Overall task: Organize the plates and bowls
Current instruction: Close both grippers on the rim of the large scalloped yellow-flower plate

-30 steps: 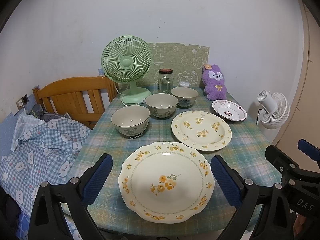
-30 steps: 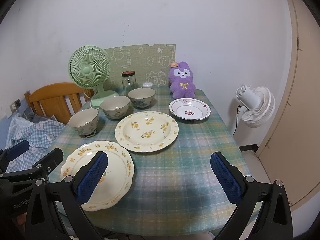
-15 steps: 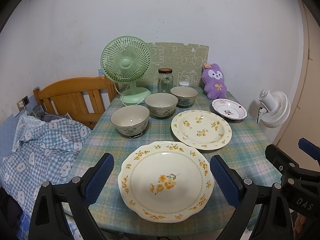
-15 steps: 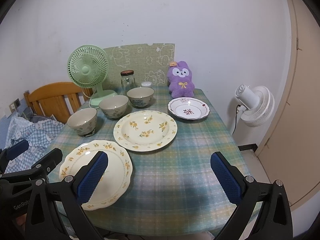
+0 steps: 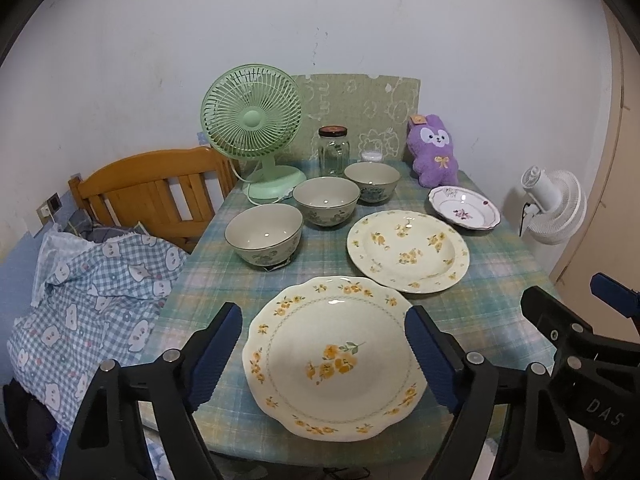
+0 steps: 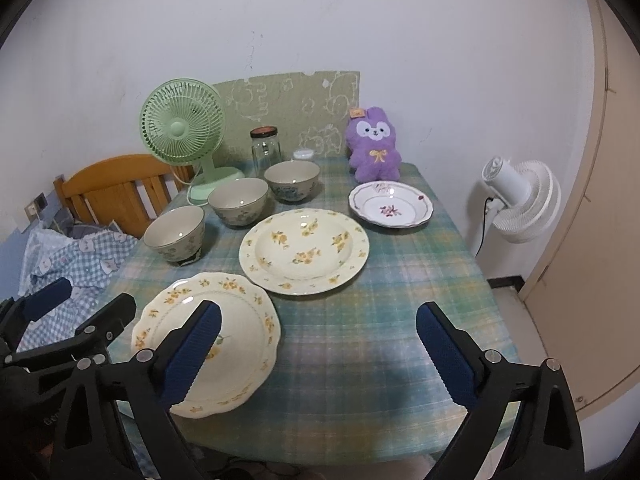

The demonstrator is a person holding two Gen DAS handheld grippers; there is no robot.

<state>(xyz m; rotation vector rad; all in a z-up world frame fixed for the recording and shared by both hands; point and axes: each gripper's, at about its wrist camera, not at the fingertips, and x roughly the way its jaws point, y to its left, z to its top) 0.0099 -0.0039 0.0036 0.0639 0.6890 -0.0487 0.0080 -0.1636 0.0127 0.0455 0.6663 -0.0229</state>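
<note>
A small table point(image 5: 224, 264) under a green plaid cloth stands against a white wall. At far left lies a heap of blue checked bedding point(image 5: 88, 296) with a wooden chair back point(image 5: 160, 188) behind it. Next, on the table's back left, stands a green desk fan point(image 5: 252, 120), then a lidded glass jar point(image 5: 333, 150). Three beige bowls point(image 5: 264, 232) run in a slanting row from the left edge toward the jar, close together. Right of them sits a deep yellow-flowered plate point(image 5: 408, 250), and in front of it, at the near edge, a scalloped flat plate point(image 5: 332, 360) with yellow flowers; their rims nearly meet. The left gripper point(image 5: 324, 360) hangs over this near plate, its blue pads on either side of it and drawing together, not touching it. Further right sit a small white plate with a red flower point(image 5: 464, 212) and a purple plush rabbit point(image 5: 434, 152). The right gripper point(image 6: 318, 352) hovers spread wide above bare cloth. Beyond the table's right edge stands a white fan point(image 5: 554, 208).
</note>
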